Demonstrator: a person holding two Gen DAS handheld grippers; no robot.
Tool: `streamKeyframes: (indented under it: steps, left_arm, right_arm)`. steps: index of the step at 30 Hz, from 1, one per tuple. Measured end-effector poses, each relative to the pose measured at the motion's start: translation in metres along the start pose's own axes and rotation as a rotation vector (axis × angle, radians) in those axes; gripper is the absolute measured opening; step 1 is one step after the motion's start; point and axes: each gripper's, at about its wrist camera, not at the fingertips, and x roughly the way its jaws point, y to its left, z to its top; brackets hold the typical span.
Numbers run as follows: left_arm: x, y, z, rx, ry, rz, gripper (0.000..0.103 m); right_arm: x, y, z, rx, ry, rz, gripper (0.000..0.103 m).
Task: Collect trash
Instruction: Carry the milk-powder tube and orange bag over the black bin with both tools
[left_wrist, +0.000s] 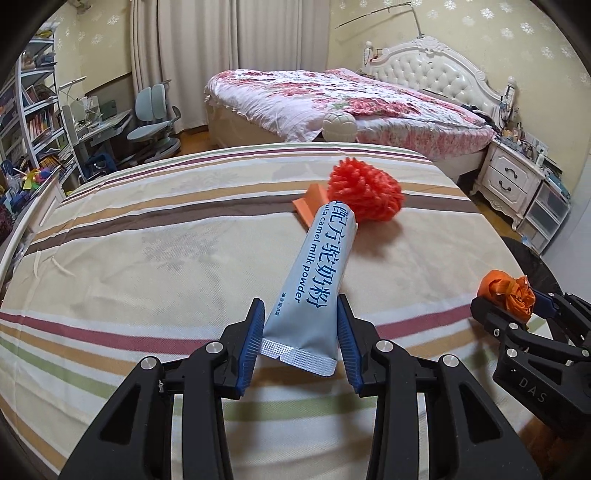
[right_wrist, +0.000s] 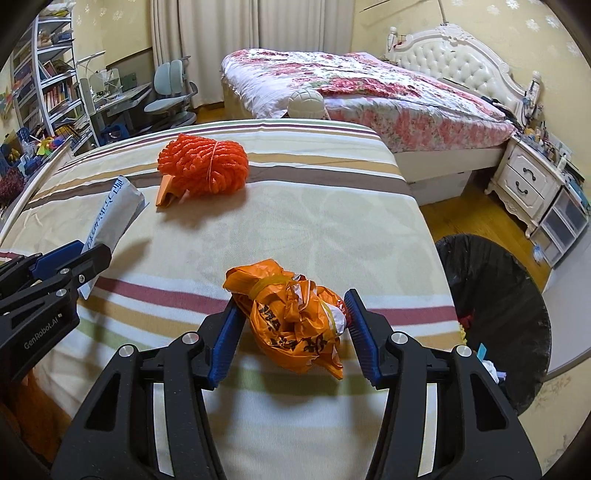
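Left tongs (left_wrist: 301, 334) gripping sachet (left_wrist: 314, 280), right tongs (right_wrist: 291, 328) gripping orange bag (right_wrist: 295, 317)

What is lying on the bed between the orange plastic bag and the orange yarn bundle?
Nothing: in the right wrist view, only bare striped bedsheet stretches between the crumpled orange bag, held by the right gripper, and the yarn bundle.

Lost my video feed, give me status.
Left gripper shut on milk powder sachet. Right gripper shut on orange plastic bag. Black bin at right, path open.
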Motion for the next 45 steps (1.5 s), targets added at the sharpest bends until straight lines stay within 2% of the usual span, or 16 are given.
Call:
streamKeyframes:
  steps: [8,21,35,45]
  left_arm:
    - [-0.011,-0.024,-0.007,0.027,-0.021,-0.021,0.039]
    - [-0.015,-0.070,-0.006,0.098,-0.047,-0.074,0.039]
    - [-0.012,-0.151,0.003,0.188,-0.077,-0.167,0.039]
    - [-0.002,-0.200,0.011,0.245,-0.080,-0.193,0.039]
  right_arm:
    - [-0.018,-0.019,-0.010,0.039,-0.030,-0.021,0.053]
    - [-0.038,-0.070,-0.023,0.133,-0.063,-0.092,0.053]
    - [-0.045,-0.136,-0.024,0.237,-0.096,-0.197,0.053]
    - [-0.042,-0.174,-0.024,0.291,-0.102,-0.236,0.053]
